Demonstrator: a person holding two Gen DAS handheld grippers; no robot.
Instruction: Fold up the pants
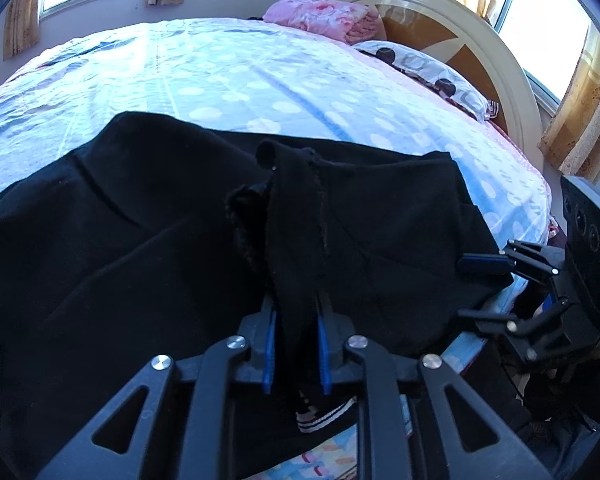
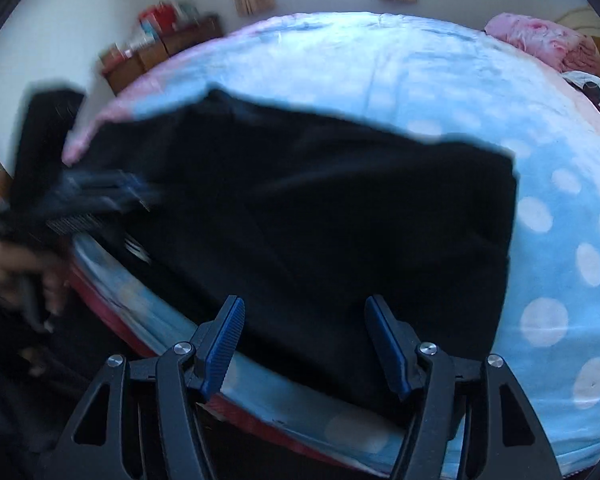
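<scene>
Grippers, two, black linkage arms with blue ribbed pads. Left gripper [image 1: 296, 354]: jaws nearly together with a bunched ridge of black cloth standing up between the pads; whether the pads press it or only flank it cannot be told from the left wrist view. A striped black-and-white band [image 1: 326, 414] shows just below those jaws. Right gripper [image 2: 304, 344]: jaws wide apart, nothing between the pads, poised over the near edge of the cloth at the bed's side; in the left wrist view it shows at far right, one blue pad touching or just over the cloth's edge. Pants [image 2: 300, 216]: black, lying spread across the near part of the bed, roughly rectangular in the right wrist view, with creases and a raised seam near the middle. Hand [image 2: 16, 276]: blurred, at left in the right wrist view, holding the left gripper's handle. Bed [image 1: 228, 76]: pale blue sheet with white dots, pink along the edges. Quilt [image 1: 320, 18]: pink floral, folded at the head. Pillow [image 1: 424, 68]: white with dark circles, beside the quilt. Headboard [image 1: 496, 76]: cream and brown, curved. Windows with tan curtains [image 1: 580, 120] behind. Cabinet [image 2: 160, 50]: brown, cluttered, by the far wall. Writing: none legible.
</scene>
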